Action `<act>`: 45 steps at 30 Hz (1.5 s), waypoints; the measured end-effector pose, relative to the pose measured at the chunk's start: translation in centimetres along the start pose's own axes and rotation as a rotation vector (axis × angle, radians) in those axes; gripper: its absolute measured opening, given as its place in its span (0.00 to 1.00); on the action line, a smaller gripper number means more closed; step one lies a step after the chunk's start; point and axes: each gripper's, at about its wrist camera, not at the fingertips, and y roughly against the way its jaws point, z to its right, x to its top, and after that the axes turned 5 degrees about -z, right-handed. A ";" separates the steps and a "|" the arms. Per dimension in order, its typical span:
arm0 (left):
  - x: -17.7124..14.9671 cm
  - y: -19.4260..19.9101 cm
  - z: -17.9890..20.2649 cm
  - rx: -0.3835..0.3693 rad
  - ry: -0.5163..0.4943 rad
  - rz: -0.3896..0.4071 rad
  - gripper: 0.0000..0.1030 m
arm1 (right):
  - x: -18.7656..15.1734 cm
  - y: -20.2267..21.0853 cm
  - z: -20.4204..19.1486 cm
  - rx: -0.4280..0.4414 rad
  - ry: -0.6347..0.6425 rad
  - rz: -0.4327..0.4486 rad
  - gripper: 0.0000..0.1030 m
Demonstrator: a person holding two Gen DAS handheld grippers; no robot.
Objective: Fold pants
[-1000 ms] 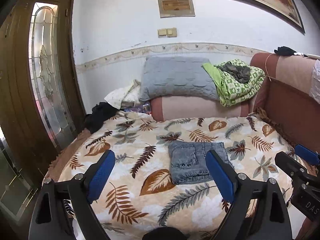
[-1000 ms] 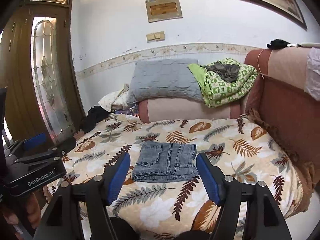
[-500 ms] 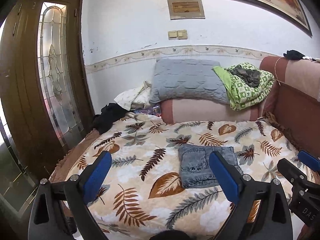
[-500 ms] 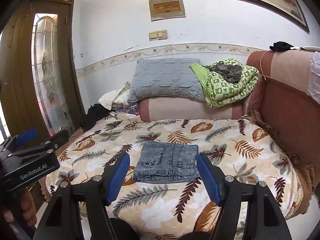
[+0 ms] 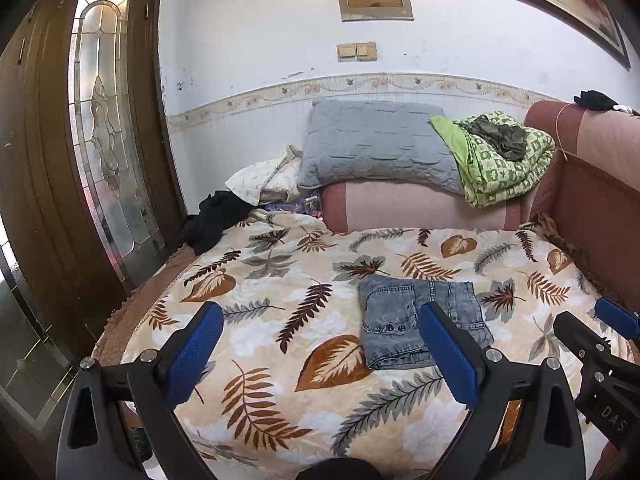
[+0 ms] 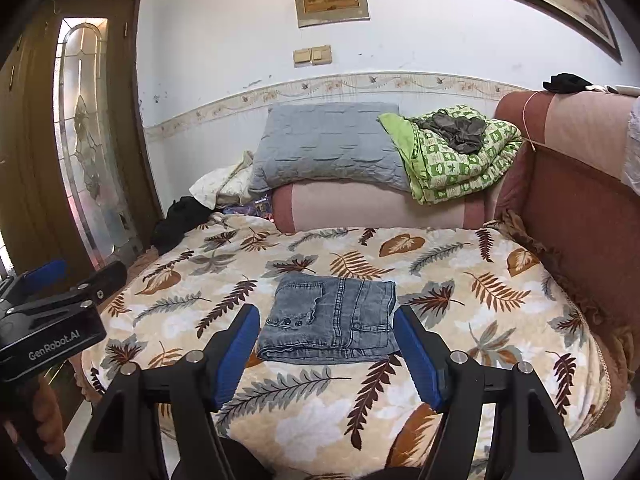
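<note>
The folded grey denim pants [image 6: 330, 322], judged soft, limp yet fairly heavy, would best be pinched at a layered edge; both the left gripper [image 5: 320, 354] and the right gripper [image 6: 326, 354] are held spread wide, empty, short of them above the leaf-patterned bedspread [image 6: 460, 280].

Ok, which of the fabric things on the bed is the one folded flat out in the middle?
The grey denim pants, a neat rectangle alone on the leaf-print blanket; the grey pillow and green quilt are piled by the wall.
</note>
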 end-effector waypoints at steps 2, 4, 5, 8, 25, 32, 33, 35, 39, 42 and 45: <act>-0.1 -0.4 0.0 0.000 -0.001 -0.007 0.95 | 0.0 -0.5 -0.1 -0.006 0.004 -0.008 0.71; -0.1 -0.8 -0.1 -0.003 0.003 -0.014 0.95 | 0.0 -1.1 -0.2 -0.009 0.010 -0.019 0.71; -0.2 -1.0 -0.2 -0.005 0.006 -0.016 0.95 | 0.0 -1.4 -0.3 -0.010 0.011 -0.024 0.71; -0.3 -1.4 -0.4 -0.012 0.012 -0.023 0.95 | 0.1 -1.9 -0.5 -0.011 0.014 -0.029 0.71; -0.4 -2.5 -0.6 -0.051 -0.007 -0.026 0.95 | 0.7 -3.8 -1.6 -0.024 0.050 -0.026 0.71; -0.4 -2.5 -0.7 -0.060 -0.009 -0.016 0.95 | 0.7 -4.4 -1.7 -0.027 0.049 -0.037 0.71; -0.4 -2.5 -0.8 -0.060 -0.008 -0.016 0.95 | 0.7 -4.4 -1.7 -0.027 0.050 -0.037 0.71; -0.3 -2.6 -1.0 -0.059 -0.003 -0.017 0.95 | 0.7 -4.5 -1.8 -0.027 0.054 -0.037 0.71; -0.2 -2.6 -1.2 -0.066 0.002 -0.012 0.95 | 0.7 -4.7 -2.1 -0.024 0.064 -0.038 0.71; -0.1 -2.6 -1.3 -0.074 0.002 -0.009 0.95 | 0.7 -4.8 -2.2 -0.023 0.065 -0.038 0.71; -0.1 -2.5 -1.2 -0.092 0.000 -0.011 0.95 | 0.7 -4.8 -2.3 -0.023 0.071 -0.035 0.71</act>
